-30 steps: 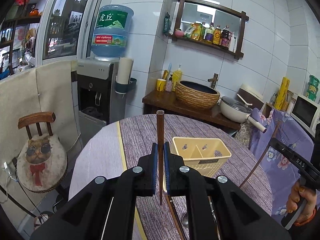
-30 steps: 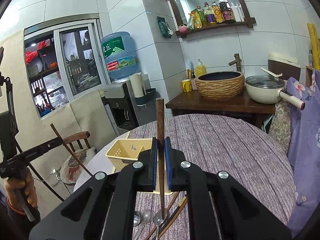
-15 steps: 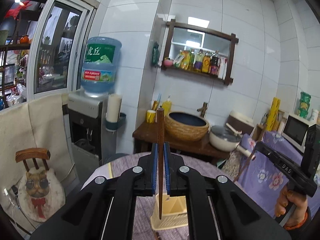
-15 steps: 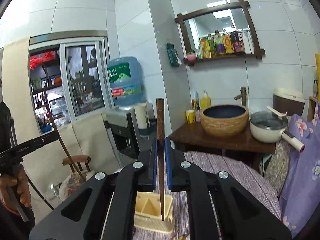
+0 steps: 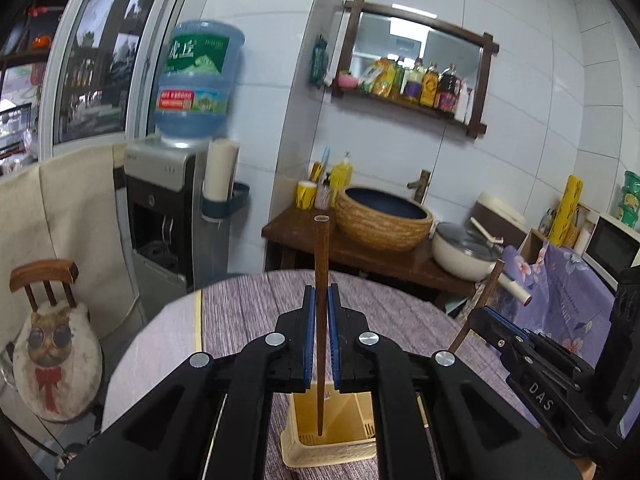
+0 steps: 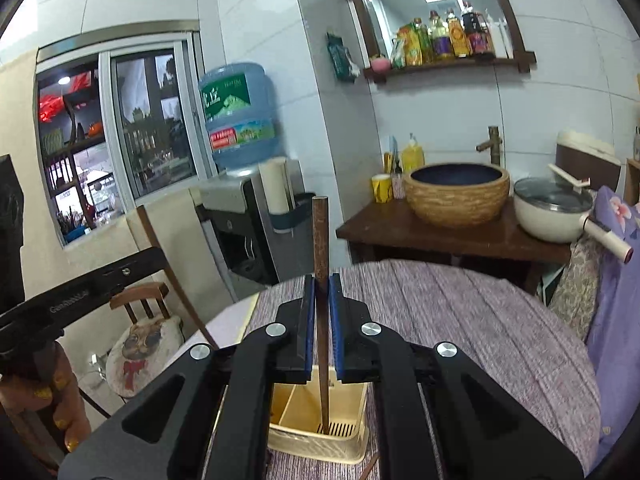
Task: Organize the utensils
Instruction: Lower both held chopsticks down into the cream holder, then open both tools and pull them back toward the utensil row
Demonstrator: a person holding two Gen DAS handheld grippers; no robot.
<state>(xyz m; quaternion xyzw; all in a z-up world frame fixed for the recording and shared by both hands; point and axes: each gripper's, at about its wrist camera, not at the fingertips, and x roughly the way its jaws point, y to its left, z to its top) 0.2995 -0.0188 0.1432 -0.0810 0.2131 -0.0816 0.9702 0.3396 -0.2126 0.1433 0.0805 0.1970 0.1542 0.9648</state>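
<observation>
Left gripper (image 5: 319,312) clenched on upright chopstick (image 5: 321,280); right gripper (image 6: 321,304) grips second chopstick (image 6: 321,248); tips over, perhaps inside, yellow utensil caddy (image 6: 344,446) on bench (image 6: 460,320).

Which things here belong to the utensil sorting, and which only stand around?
Belong to the job:
- left gripper, shut on a brown chopstick
- right gripper, shut on a second chopstick
- yellow utensil basket

Standing around:
- water dispenser
- woven basin
- white pot
- cat-cushion chair
</observation>
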